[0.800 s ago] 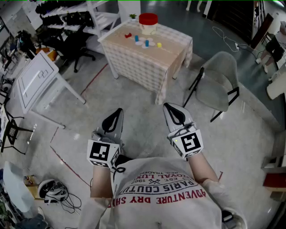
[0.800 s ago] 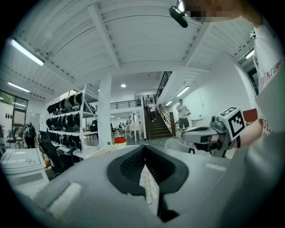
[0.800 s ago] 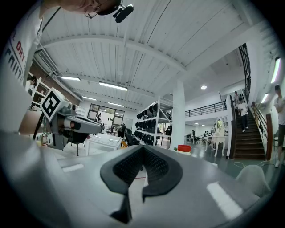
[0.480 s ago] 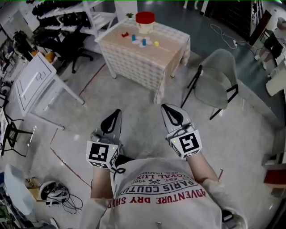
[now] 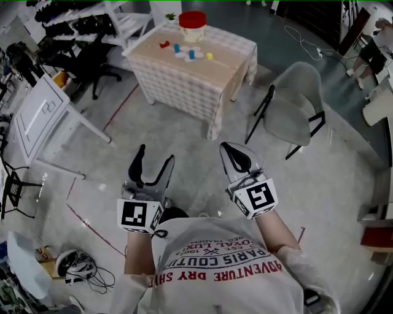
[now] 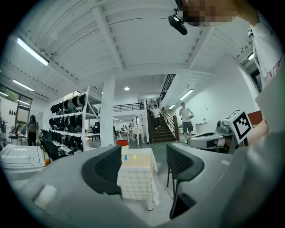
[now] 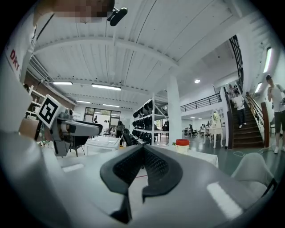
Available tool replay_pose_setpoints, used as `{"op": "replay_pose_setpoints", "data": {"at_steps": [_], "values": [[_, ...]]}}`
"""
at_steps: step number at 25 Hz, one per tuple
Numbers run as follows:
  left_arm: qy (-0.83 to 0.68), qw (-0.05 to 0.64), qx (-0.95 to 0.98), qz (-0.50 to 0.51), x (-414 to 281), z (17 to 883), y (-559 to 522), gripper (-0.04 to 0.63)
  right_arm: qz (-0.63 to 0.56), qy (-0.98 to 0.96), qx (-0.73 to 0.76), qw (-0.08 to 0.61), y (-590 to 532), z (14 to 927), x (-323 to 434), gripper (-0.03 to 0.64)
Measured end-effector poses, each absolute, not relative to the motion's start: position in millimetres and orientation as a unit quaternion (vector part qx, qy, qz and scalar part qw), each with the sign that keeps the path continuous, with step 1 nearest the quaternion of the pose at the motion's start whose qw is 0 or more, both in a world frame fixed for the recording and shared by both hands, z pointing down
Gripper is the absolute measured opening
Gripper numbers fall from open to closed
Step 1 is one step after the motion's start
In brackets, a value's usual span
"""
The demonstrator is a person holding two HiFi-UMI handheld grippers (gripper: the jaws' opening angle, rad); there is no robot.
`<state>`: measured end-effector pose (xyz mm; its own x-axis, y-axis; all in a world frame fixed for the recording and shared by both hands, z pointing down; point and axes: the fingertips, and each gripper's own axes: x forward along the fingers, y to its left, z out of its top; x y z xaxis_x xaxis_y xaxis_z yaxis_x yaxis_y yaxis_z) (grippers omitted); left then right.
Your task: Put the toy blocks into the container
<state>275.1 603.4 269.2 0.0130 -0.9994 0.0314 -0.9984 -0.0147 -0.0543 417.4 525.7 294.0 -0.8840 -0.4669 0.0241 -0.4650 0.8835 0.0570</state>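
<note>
Left gripper (image 5: 155, 153) now has its jaws spread wide, where both earlier frames show them together; nothing sits between them, only the distant table (image 5: 218, 64) seen through the gap; table rides higher and further left in the head view than before.

Right gripper (image 5: 230, 149): jaws pressed together, pad against pad, empty; placed as before.

Both grippers held level, close in front of the person's shirt (image 5: 215, 257), well apart from the table, bare floor (image 5: 184, 153) between.

Blocks (image 5: 191, 54) lie loose on the tabletop: one red, two blue, one yellow; pale pieces among them, probably blocks too, too small to be sure; none touched by either gripper.

Container (image 5: 192, 24): red lid on, upright at the table's far edge; blocks near it on the near side, none seen inside.

Chair (image 5: 291, 110), grey, stands right of the table; white board (image 5: 37, 116) on legs to the left; racks (image 5: 110, 18) behind it.
</note>
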Motion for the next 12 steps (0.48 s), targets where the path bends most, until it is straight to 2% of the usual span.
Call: {"op": "replay_pose_setpoints", "data": {"at_steps": [6,12], "values": [[0.709,0.004,-0.705,-0.025,229,270,586,0.322,-0.025,-0.971,0.235,0.043,511,307,384,0.002],[0.705,-0.005,-0.709,-0.022,164,286,554,0.322,-0.025,-0.970,0.237,0.055,481,318,318,0.002]]}}
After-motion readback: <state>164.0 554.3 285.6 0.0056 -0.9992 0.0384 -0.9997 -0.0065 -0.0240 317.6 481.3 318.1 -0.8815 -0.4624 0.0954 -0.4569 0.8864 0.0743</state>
